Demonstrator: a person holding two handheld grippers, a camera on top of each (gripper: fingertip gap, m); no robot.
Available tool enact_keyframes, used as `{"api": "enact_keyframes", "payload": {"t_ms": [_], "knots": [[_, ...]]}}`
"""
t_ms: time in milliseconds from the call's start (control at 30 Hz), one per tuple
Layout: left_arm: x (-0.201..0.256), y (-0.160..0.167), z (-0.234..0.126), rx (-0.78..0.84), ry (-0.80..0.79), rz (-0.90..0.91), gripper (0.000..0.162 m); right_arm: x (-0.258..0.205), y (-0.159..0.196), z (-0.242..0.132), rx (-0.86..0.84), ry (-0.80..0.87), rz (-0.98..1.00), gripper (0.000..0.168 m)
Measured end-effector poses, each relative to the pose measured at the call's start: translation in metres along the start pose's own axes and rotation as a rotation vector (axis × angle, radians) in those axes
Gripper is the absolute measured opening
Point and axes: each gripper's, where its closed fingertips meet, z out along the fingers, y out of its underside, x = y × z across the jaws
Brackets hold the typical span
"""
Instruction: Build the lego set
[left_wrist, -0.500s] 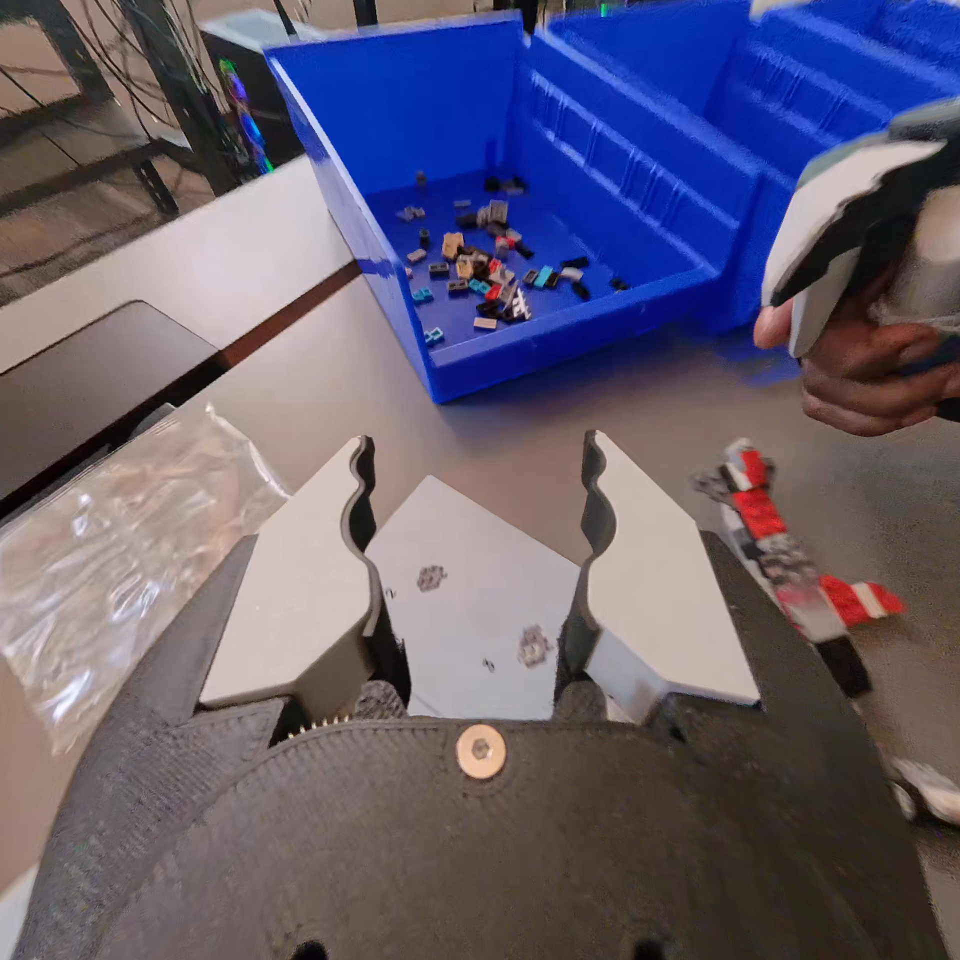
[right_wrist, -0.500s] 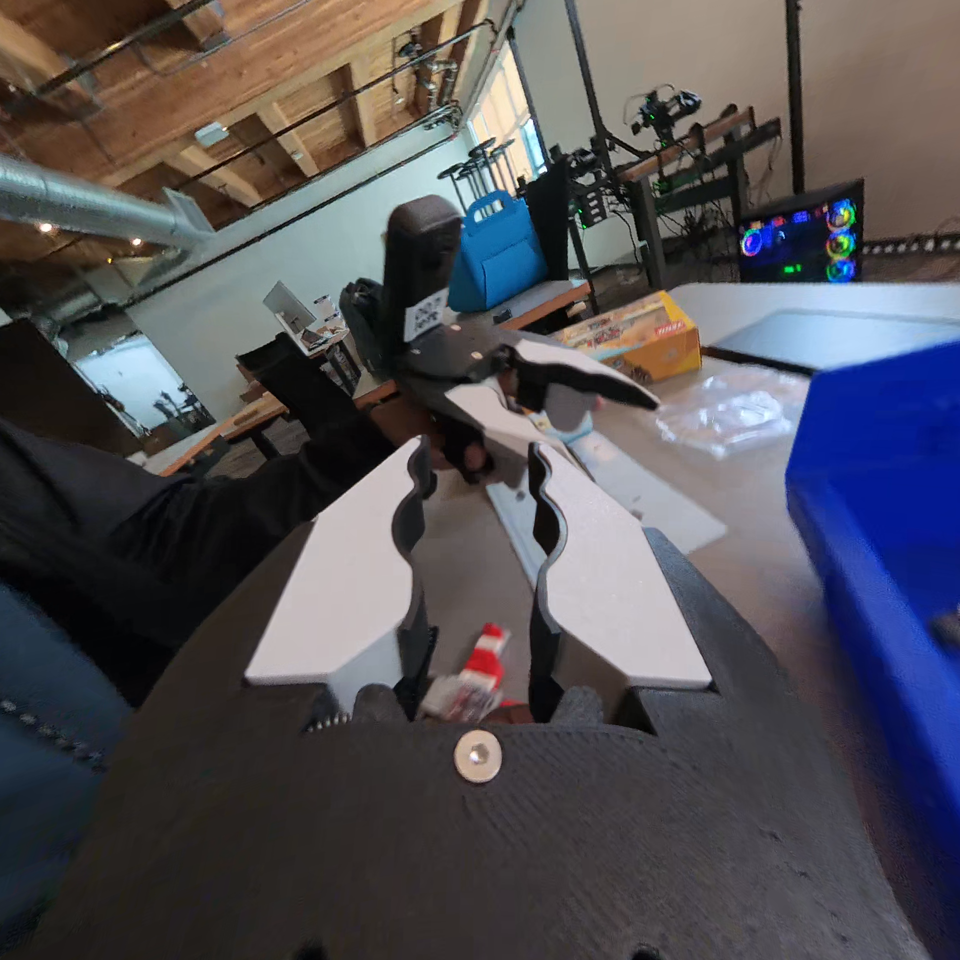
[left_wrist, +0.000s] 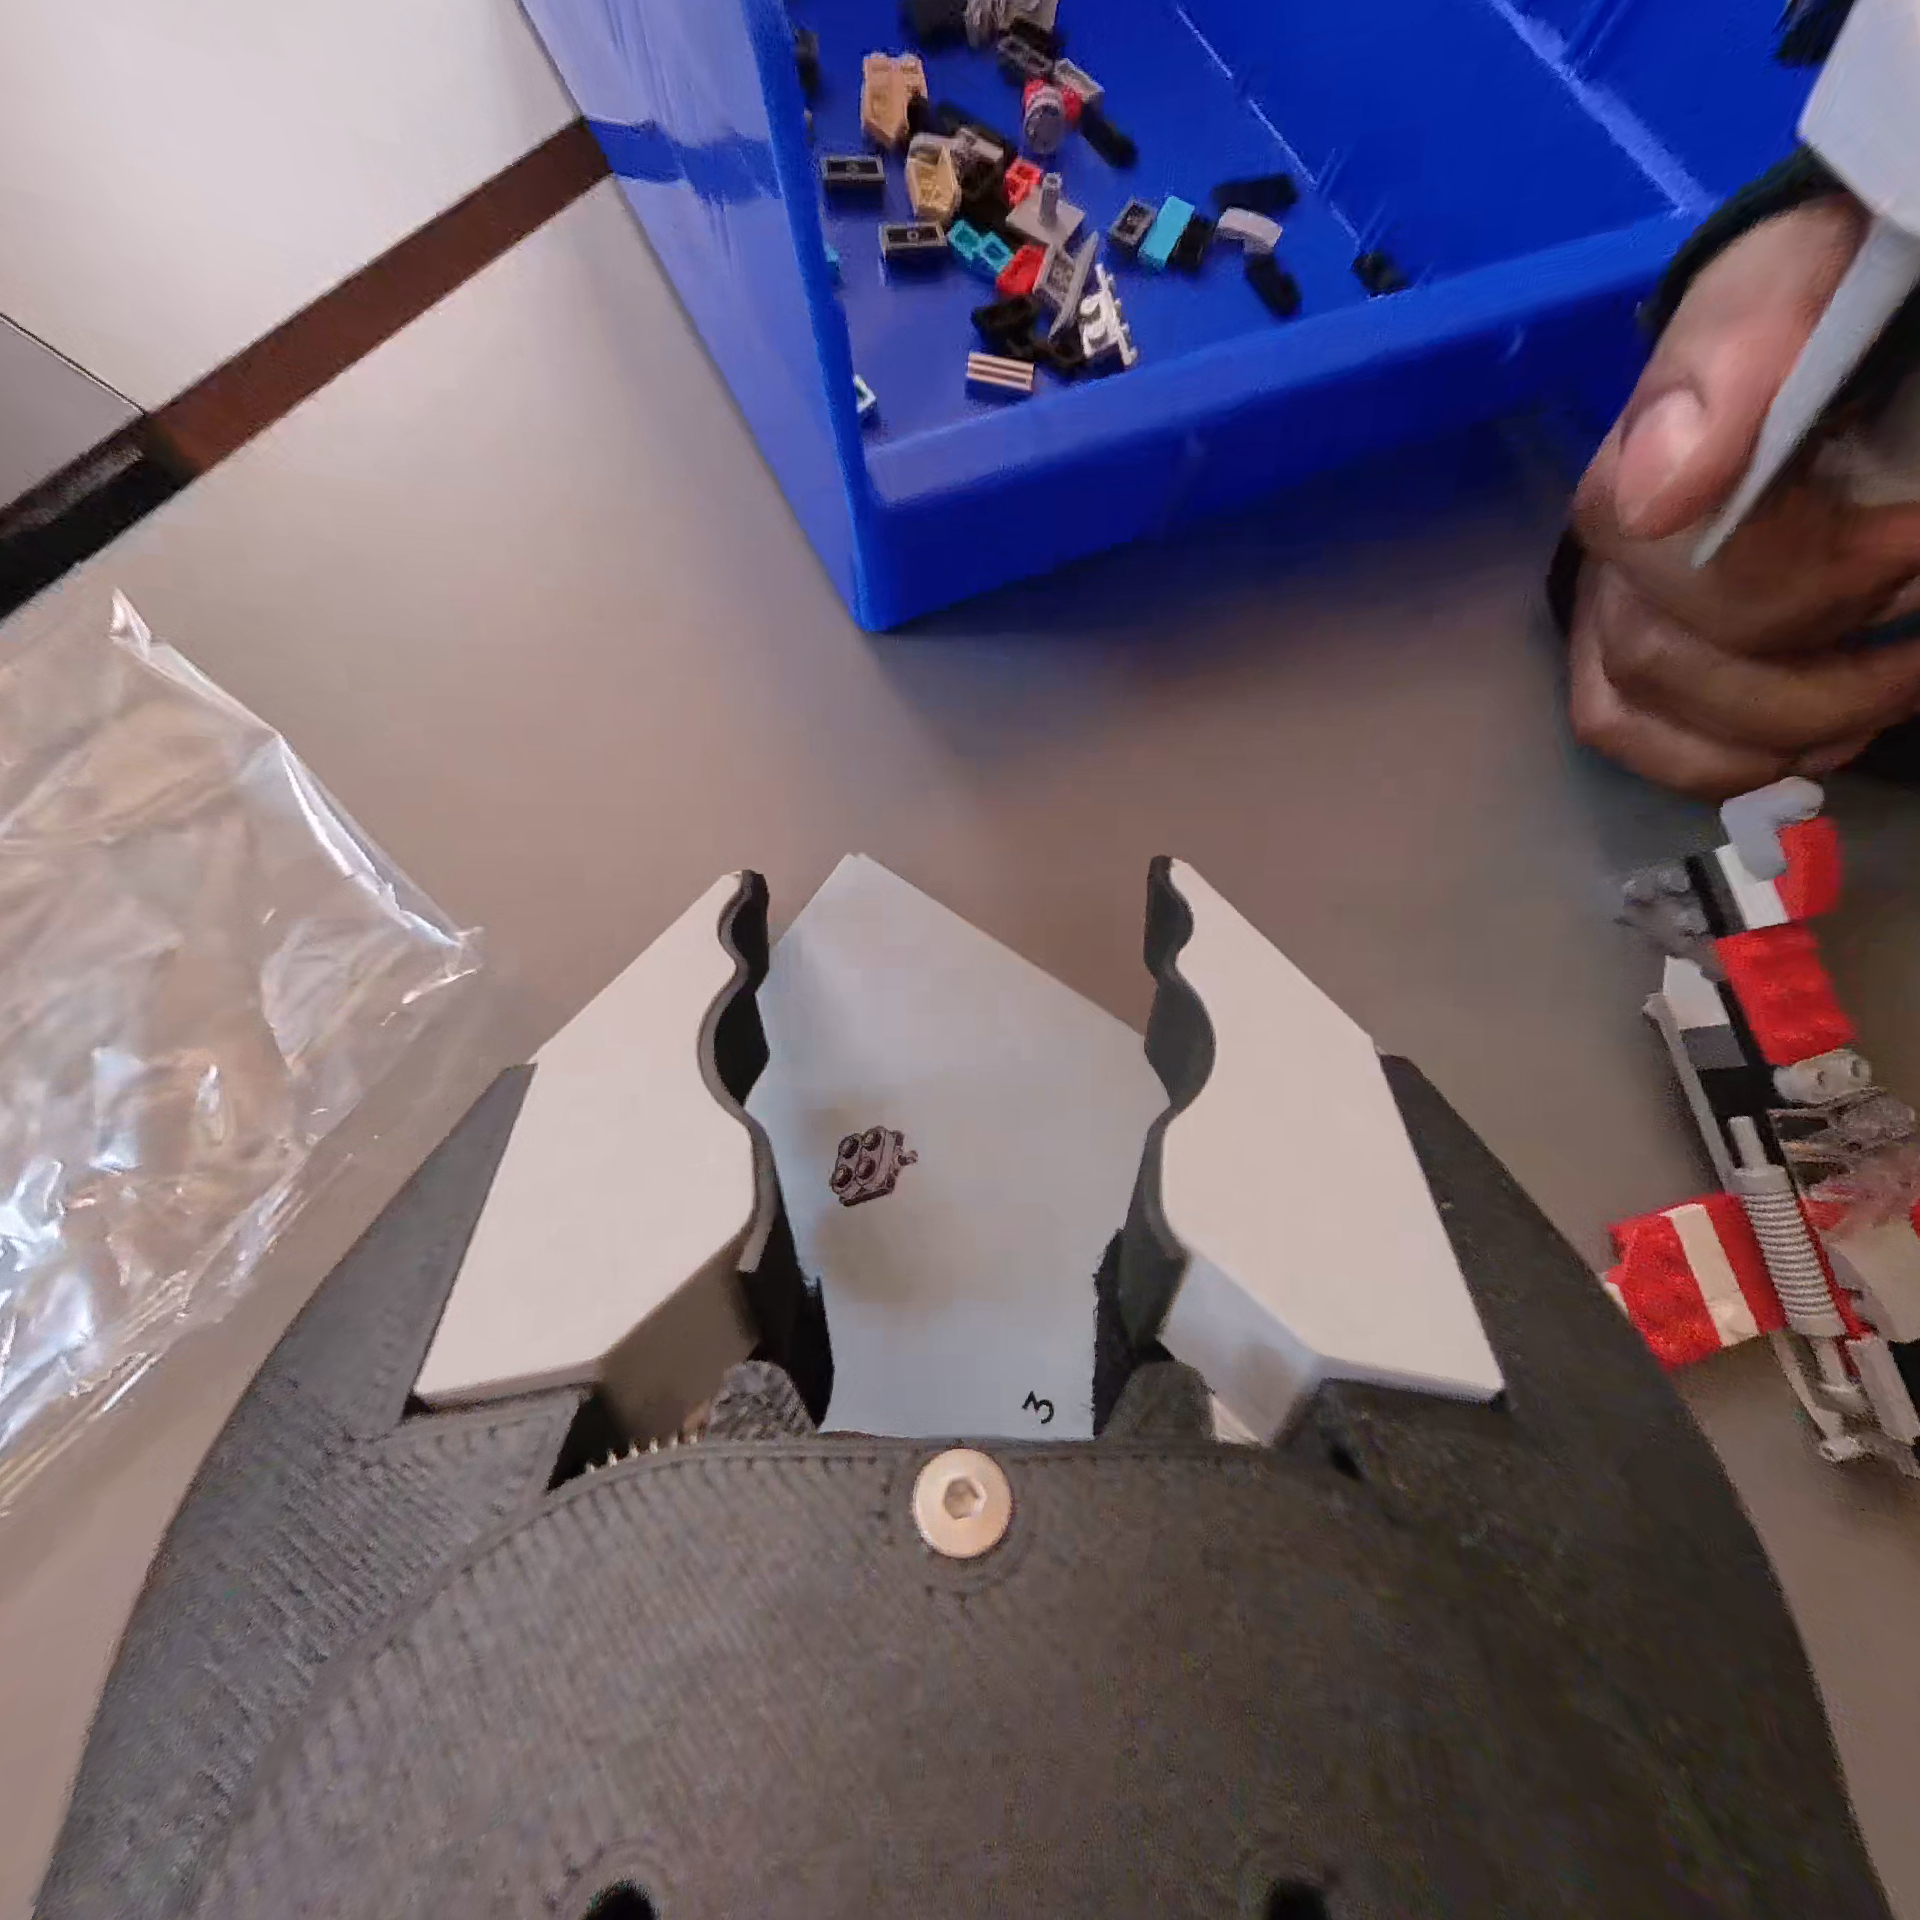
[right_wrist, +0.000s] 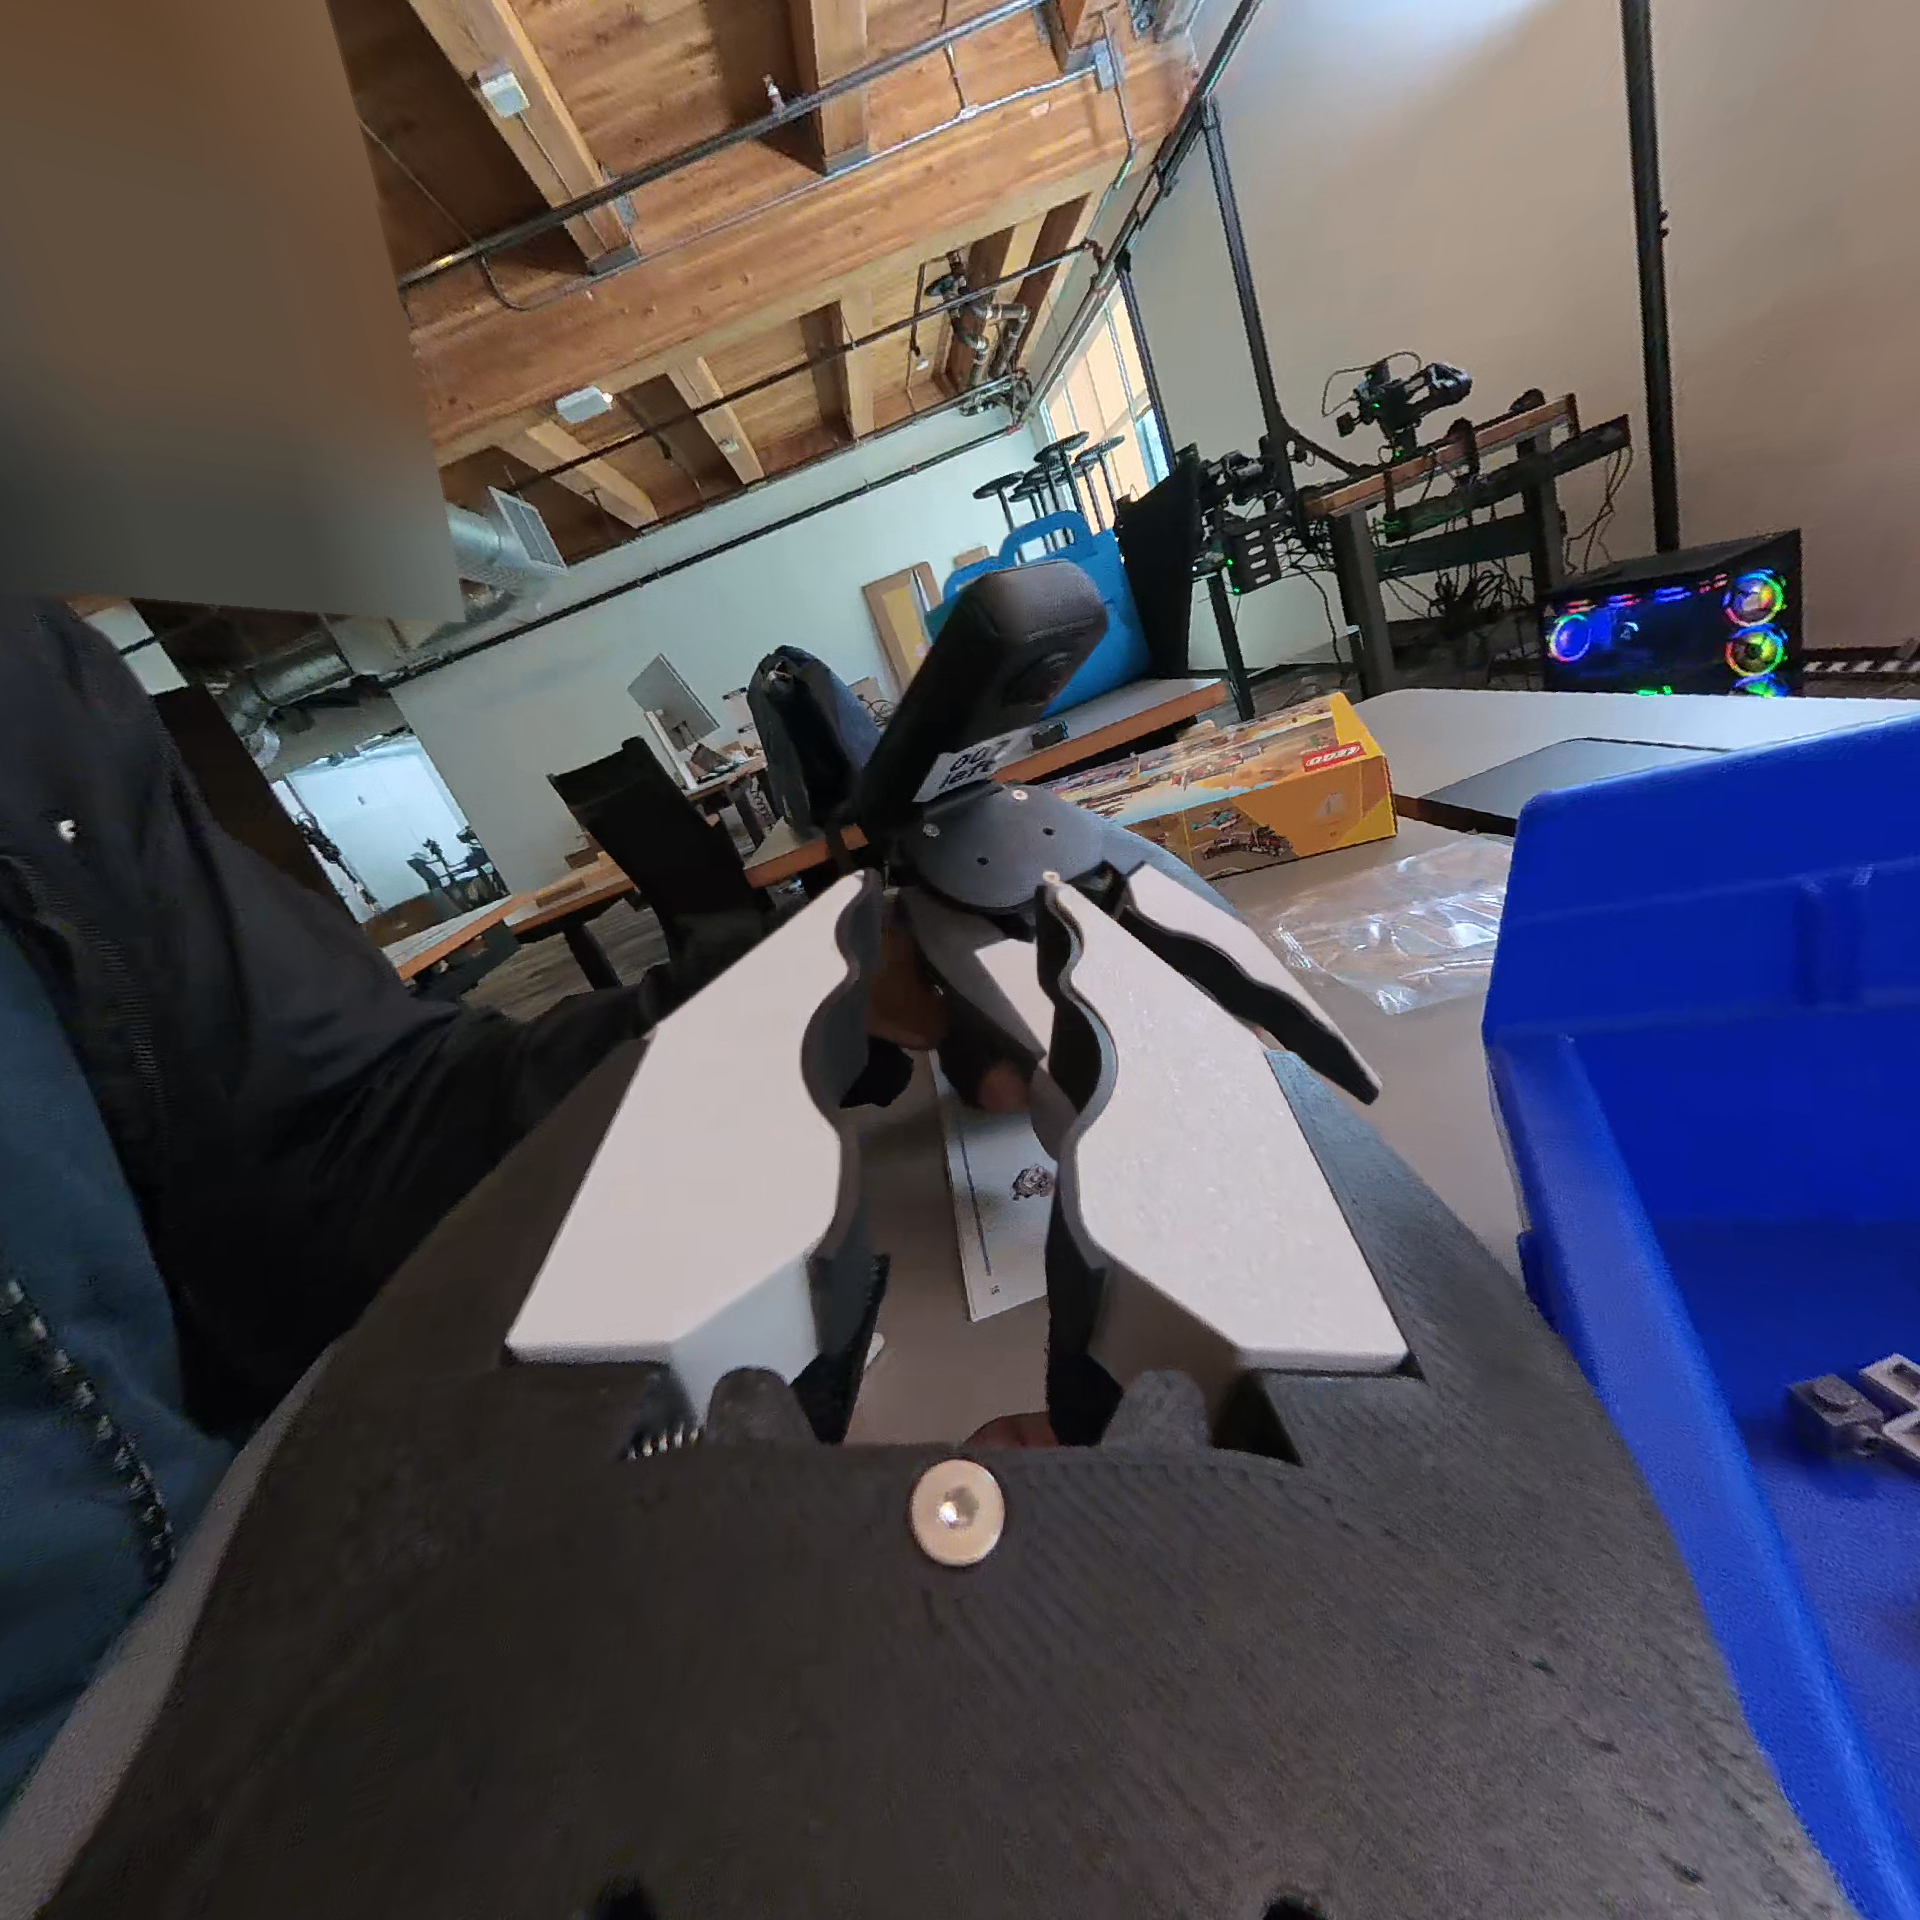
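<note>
Left claw (left_wrist: 956, 914) lowered, grey table (left_wrist: 623, 644), wood-beamed ceiling (right_wrist: 727, 208)

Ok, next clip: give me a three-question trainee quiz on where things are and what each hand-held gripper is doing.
1. True or false: the left hand-held gripper is shut on a brick.
2. Where do the loose Lego pieces lie? A) clear plastic bag B) blue bin C) instruction sheet
3. Fill in: the red, white and grey part-built model lies on the ____.

Key: 1 false, both hand-held grippers open and empty, the right one too; 2 B; 3 table.
</note>
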Motion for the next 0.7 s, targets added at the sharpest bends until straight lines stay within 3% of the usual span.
{"api": "enact_keyframes", "payload": {"t_ms": [700], "knots": [[-0.0019, 0.0066, 0.0043, -0.048, -0.027, 0.005, 0.066, 0.0009, 0.0015, 0.0003, 0.010, -0.013, 0.019, 0.030]]}}
